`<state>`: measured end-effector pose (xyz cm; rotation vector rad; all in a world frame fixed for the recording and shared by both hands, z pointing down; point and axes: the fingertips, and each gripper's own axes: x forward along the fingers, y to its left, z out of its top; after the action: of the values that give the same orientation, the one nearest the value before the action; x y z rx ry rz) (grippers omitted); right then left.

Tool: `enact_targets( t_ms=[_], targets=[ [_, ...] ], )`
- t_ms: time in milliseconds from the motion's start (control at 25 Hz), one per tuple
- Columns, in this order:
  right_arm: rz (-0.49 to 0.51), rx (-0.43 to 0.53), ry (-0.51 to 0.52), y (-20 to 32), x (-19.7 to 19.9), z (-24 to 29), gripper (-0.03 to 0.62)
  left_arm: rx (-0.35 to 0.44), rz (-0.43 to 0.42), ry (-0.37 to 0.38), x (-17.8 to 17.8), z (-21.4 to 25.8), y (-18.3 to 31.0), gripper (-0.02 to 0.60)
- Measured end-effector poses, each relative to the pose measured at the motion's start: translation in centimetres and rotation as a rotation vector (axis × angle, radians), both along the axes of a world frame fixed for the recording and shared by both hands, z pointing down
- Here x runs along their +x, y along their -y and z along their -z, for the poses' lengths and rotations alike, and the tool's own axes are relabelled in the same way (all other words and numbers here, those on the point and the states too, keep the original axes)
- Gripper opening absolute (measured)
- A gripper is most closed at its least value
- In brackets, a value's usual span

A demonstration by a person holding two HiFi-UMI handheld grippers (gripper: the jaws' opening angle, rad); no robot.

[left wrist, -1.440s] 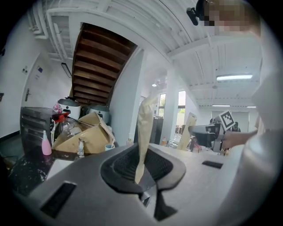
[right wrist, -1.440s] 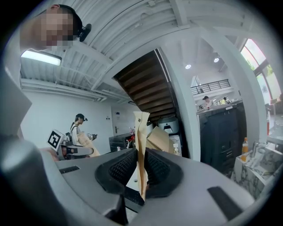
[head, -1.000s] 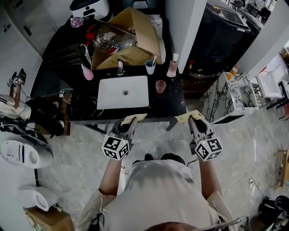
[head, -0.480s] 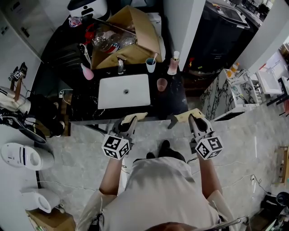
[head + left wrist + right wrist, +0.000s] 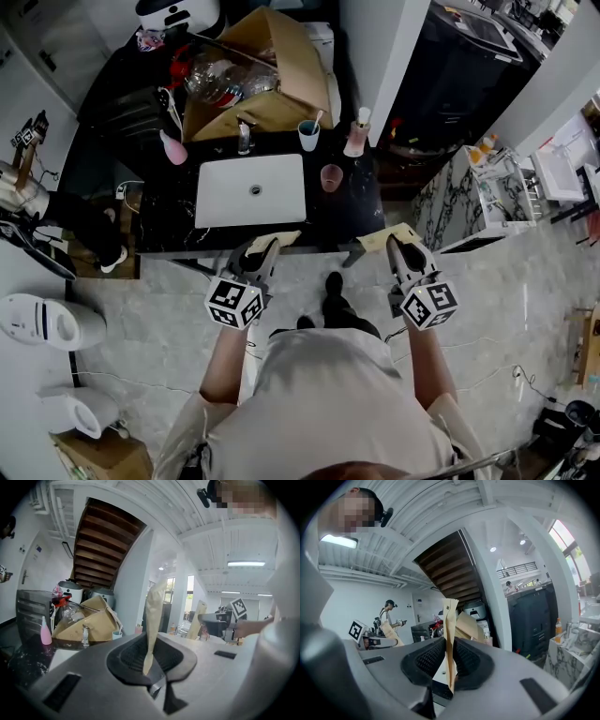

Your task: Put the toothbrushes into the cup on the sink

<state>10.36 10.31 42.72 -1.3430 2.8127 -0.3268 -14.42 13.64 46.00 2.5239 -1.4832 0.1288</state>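
Each gripper holds a tan paper packet, long and flat. In the head view my left gripper (image 5: 262, 251) is shut on the left packet (image 5: 272, 241) just in front of the black counter (image 5: 169, 220). To the right, my right gripper (image 5: 401, 249) is shut on the right packet (image 5: 392, 234). Behind the white sink (image 5: 251, 190) stands a pale blue cup (image 5: 308, 135) with a stick in it. A pink cup (image 5: 331, 177) sits right of the sink. The left gripper view shows its packet (image 5: 153, 616) upright between the pads; the right gripper view shows the other packet (image 5: 450, 634) likewise.
A faucet (image 5: 245, 136), a pink bottle (image 5: 172, 148) and a pump bottle (image 5: 357, 134) stand at the back of the counter. An open cardboard box (image 5: 277, 80) with clutter lies behind. White appliances (image 5: 42, 322) sit on the floor at left; a marble unit (image 5: 487, 192) is at right.
The whole view has slid a little as the person steps; a foot now shows between the grippers. Both grippers keep their packets and stay in front of the counter.
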Motion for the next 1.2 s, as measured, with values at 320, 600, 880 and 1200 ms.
enact_targets(
  t_ms=[320, 600, 880, 1200],
  targets=[
    [0.029, -0.020, 0.005, 5.4, 0.0, -0.9, 0.071, -0.021, 0.031, 0.007, 0.2, -0.5, 4.7, 0.037],
    [0.056, -0.040, 0.015, 11.2, 0.0, -1.9, 0.071, -0.044, 0.061, 0.014, 0.4, -0.9, 9.4, 0.037],
    [0.089, -0.062, 0.010, 17.1, -0.5, -2.6, 0.071, -0.073, 0.097, 0.020, 0.1, -1.5, 14.3, 0.037],
    [0.136, -0.084, 0.024, 22.4, -0.7, -3.5, 0.071, -0.095, 0.145, 0.030, 0.3, -1.9, 18.3, 0.037]
  ],
)
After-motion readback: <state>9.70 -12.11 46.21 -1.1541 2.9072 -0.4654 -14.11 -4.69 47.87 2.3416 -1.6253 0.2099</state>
